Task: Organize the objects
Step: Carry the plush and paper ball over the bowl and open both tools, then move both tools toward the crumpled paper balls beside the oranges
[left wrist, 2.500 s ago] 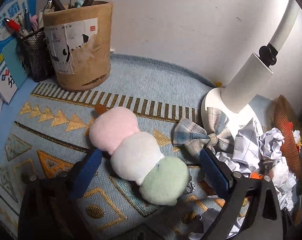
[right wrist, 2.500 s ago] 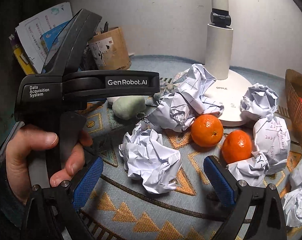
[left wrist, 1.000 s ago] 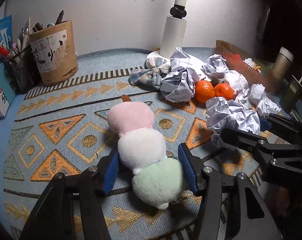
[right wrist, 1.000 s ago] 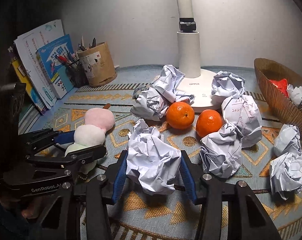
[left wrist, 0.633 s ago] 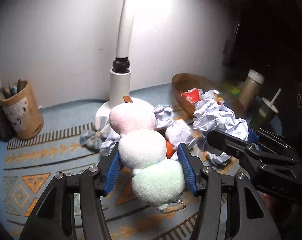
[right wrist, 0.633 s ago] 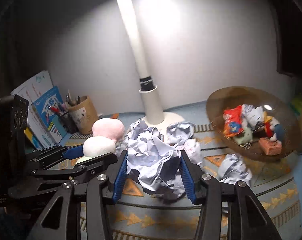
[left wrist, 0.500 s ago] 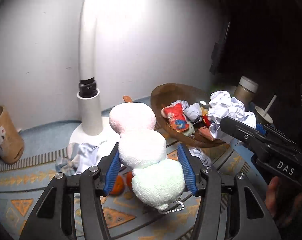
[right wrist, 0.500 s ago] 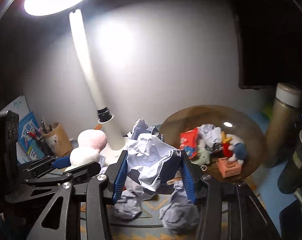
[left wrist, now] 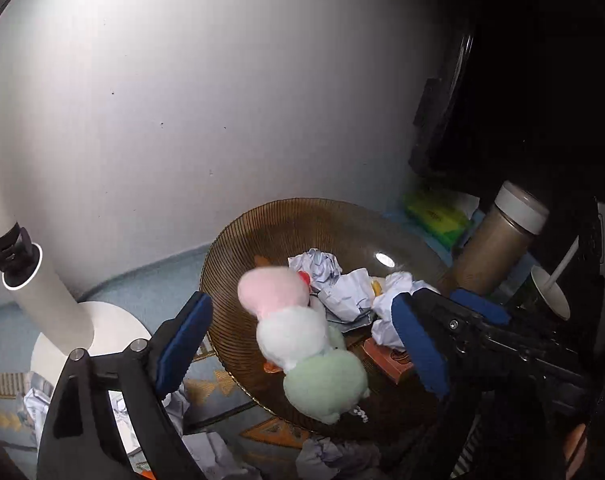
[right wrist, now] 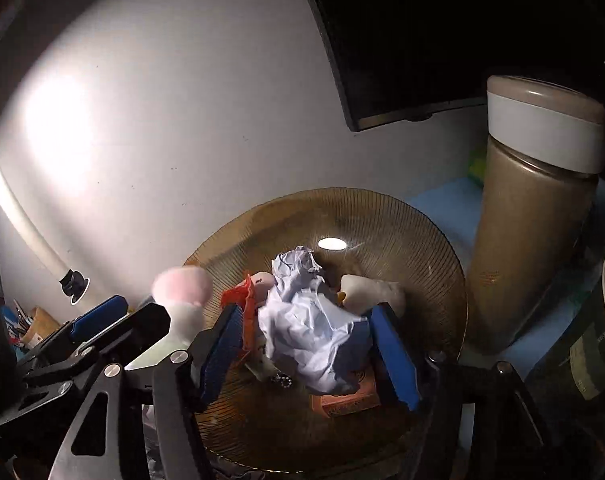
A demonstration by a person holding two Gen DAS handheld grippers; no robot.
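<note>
A three-ball plush (left wrist: pixel 298 332), pink, white and green, drops free between the blue pads of my left gripper (left wrist: pixel 302 346), whose jaws are opening wide; neither pad touches it. It hangs over a brown ribbed bowl (left wrist: pixel 286 216). The plush (right wrist: pixel 182 290) shows blurred at the left of the right wrist view. There my right gripper (right wrist: pixel 308 354) holds its jaws, also opening, around a crumpled paper ball (right wrist: pixel 310 332) above the same bowl (right wrist: pixel 382 216); the left pad stands apart from the paper.
The bowl holds other paper balls (left wrist: pixel 318 266) and an orange box (left wrist: pixel 390 356). A tall brown bottle (right wrist: pixel 534 216) stands close at its right, and a cup with a straw (left wrist: pixel 550 292) beside that. A white lamp (left wrist: pixel 42 300) stands left. Crumpled papers (left wrist: pixel 322 456) lie on the mat.
Both grippers lifted their loads from the mat and swung right over the bowl. Both pairs of jaws have spread; the plush has slipped out of the left pads and tilts down.
</note>
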